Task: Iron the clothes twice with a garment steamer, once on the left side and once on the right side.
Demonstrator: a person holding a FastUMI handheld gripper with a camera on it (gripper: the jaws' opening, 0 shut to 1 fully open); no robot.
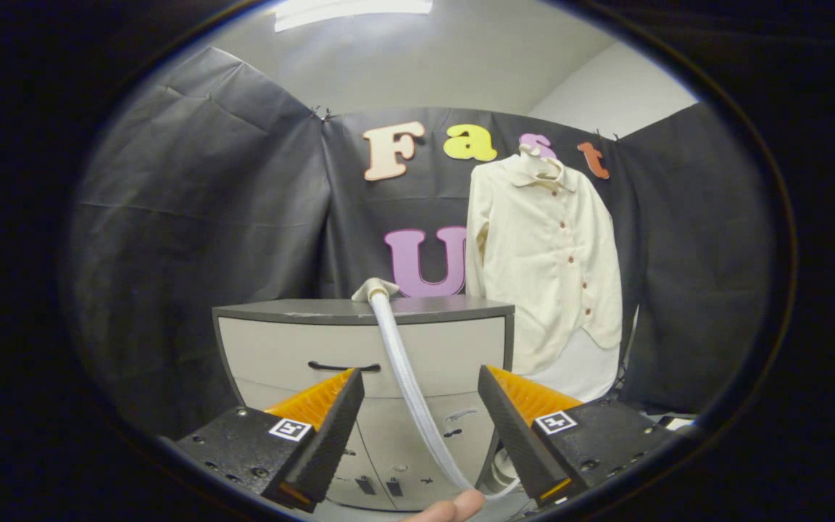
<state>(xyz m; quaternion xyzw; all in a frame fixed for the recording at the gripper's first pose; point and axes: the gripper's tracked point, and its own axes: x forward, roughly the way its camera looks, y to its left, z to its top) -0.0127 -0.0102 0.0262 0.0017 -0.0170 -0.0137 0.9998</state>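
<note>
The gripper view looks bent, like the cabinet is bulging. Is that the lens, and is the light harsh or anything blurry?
Gripper view: yes, fisheye bending, so the cabinet bows outward; soft overhead light, with a ceiling lamp blown out white; shirt and hose sharp; the open gripper stays crisp; a fingertip is slightly soft.

1. The steamer head [375, 290] lay on the cabinet [359, 348] top, too small to tell its face or which way it pointed.
2. The hose [410, 384] ran down between the fingers [330, 428] of the claw [421, 435], which stood apart, and its lower end was cut off.
3. A fingertip [454, 507] showed at the bottom; the rest of the hand was cut off.
4. The shirt [544, 268] hid its hanger and part of the white cloth [584, 370] below it.
</note>
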